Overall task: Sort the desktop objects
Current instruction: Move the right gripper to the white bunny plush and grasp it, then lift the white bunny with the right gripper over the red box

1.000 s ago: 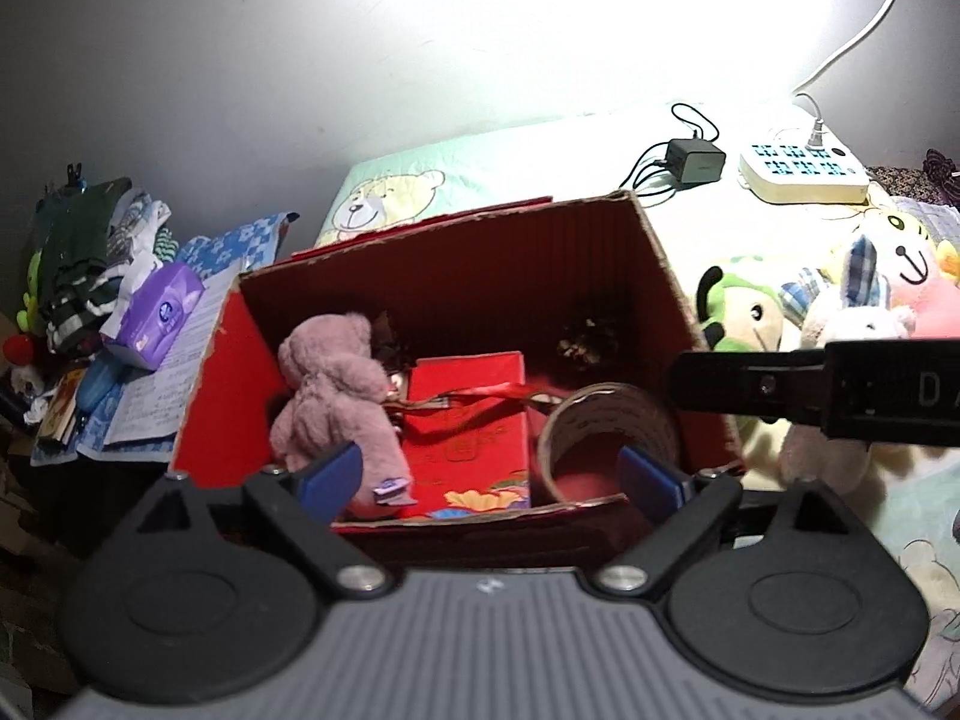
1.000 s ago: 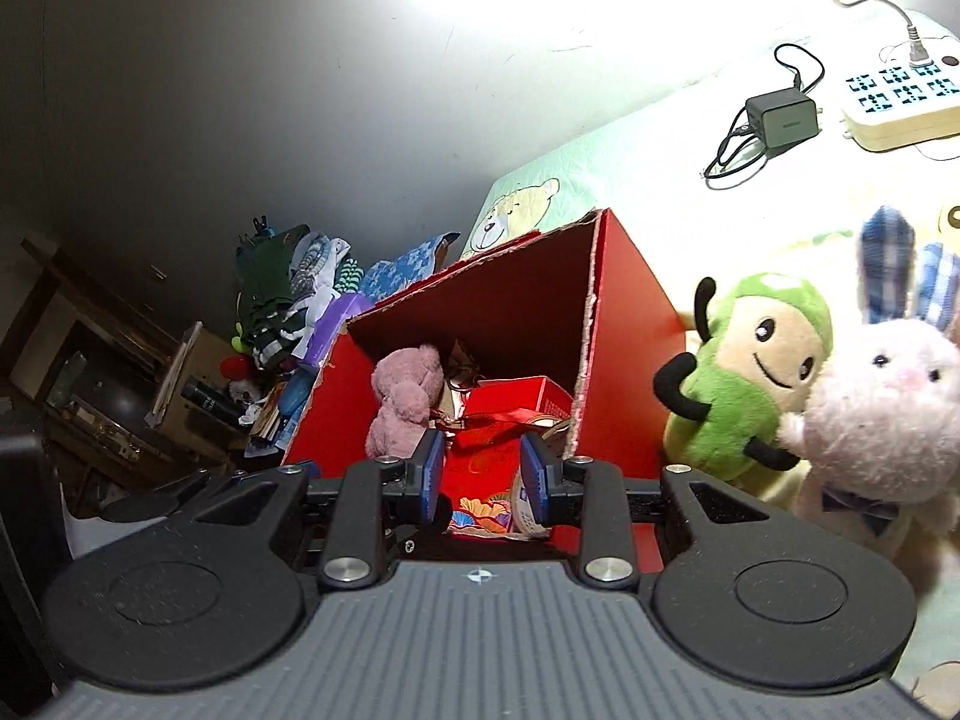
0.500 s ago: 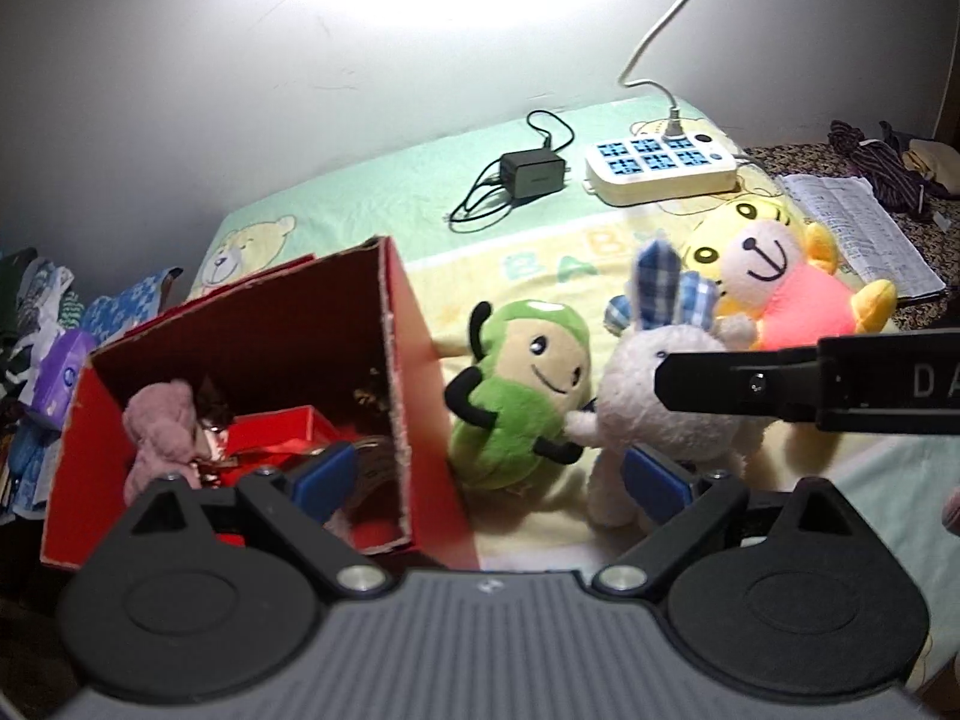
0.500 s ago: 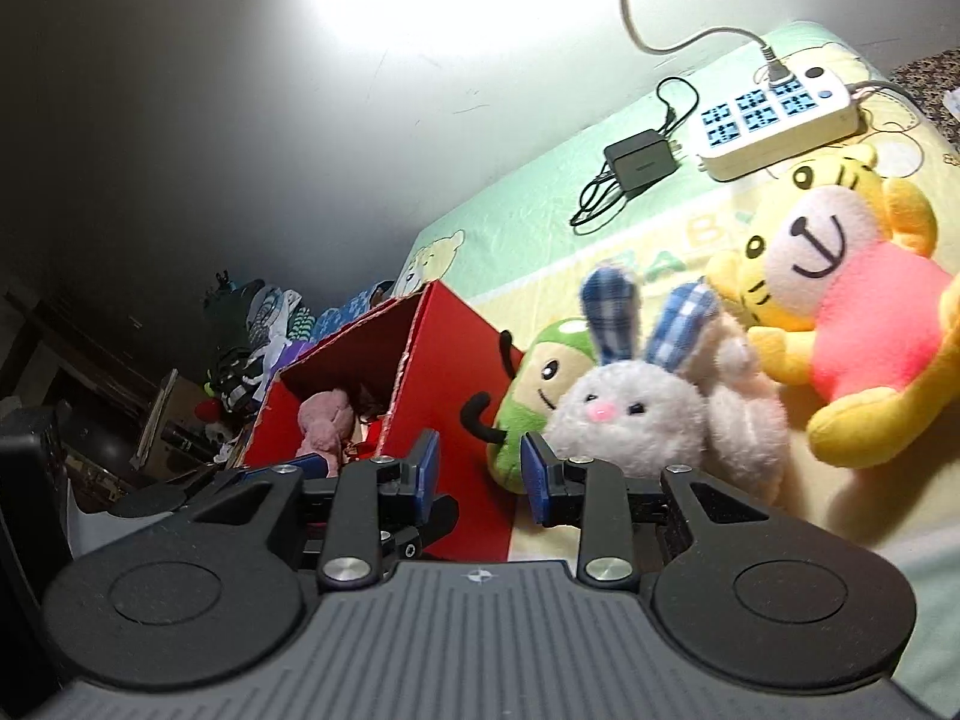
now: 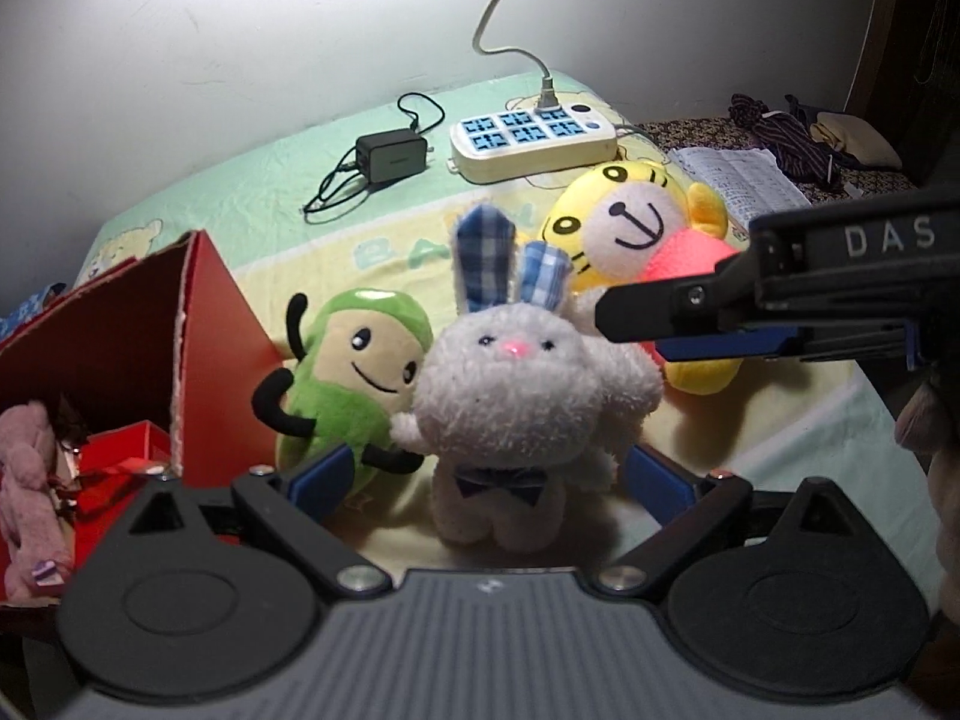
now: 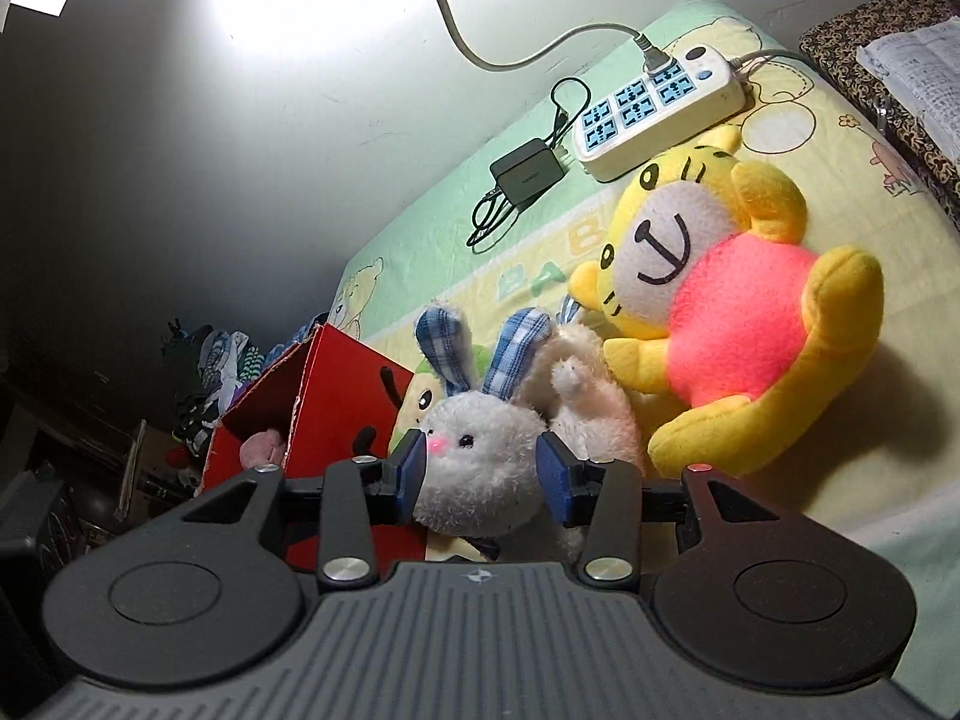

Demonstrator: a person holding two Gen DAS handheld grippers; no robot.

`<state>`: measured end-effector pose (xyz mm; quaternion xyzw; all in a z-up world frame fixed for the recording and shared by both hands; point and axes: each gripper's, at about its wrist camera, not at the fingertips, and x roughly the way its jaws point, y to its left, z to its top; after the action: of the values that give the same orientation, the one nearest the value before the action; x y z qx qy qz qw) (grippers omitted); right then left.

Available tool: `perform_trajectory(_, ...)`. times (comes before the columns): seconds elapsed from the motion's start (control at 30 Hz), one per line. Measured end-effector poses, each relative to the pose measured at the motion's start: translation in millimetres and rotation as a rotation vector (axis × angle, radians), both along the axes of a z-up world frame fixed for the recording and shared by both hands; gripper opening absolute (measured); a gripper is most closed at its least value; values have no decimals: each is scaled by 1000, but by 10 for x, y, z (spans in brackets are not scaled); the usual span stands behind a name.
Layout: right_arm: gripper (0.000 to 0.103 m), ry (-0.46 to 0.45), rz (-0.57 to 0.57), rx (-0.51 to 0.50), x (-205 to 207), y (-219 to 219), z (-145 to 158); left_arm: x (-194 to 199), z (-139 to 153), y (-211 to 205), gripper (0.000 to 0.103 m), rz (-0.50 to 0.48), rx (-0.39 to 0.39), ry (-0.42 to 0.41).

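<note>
A grey rabbit plush [image 5: 510, 384] with blue checked ears stands on the bed sheet between a green plush [image 5: 354, 360] and a yellow tiger plush [image 5: 636, 222]. My left gripper [image 5: 487, 474] is open just in front of the rabbit, a pad at each side of its body. My right gripper [image 5: 636, 324] comes in from the right, its tips at the rabbit's shoulder. In the right wrist view the right gripper [image 6: 483, 474] is open, and the rabbit's [image 6: 480, 456] head shows between the pads. The tiger [image 6: 732, 324] lies to its right.
A red cardboard box [image 5: 204, 324] stands at the left, holding a pink teddy [image 5: 24, 468] and a red packet. A white power strip [image 5: 534, 138] and a black charger [image 5: 390, 156] lie by the wall. Papers and clothes are at the far right.
Both cameras have swung right, from the red box to the row of plush toys. The right gripper's fingers have spread wider and moved up to the rabbit.
</note>
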<state>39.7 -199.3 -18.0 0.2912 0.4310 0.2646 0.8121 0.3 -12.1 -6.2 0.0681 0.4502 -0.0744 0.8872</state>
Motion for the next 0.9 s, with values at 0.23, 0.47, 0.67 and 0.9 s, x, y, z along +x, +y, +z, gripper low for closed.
perform_trajectory(0.23, 62, 38, 60, 0, 159, 154, -111, 199, -243, 64, 96, 28, -24, 28)
perform_trajectory(0.47, 62, 85, 90, -18, 316, 260, -285, 377, -377, 14, 90, 17, -39, 47)
perform_trajectory(0.67, 60, 82, 123, 4, 335, 294, -321, 405, -374, -53, 75, -12, -14, 37)
perform_trajectory(0.9, 57, 83, 131, 25, 302, 221, -301, 358, -338, -87, 72, -26, -15, 26)
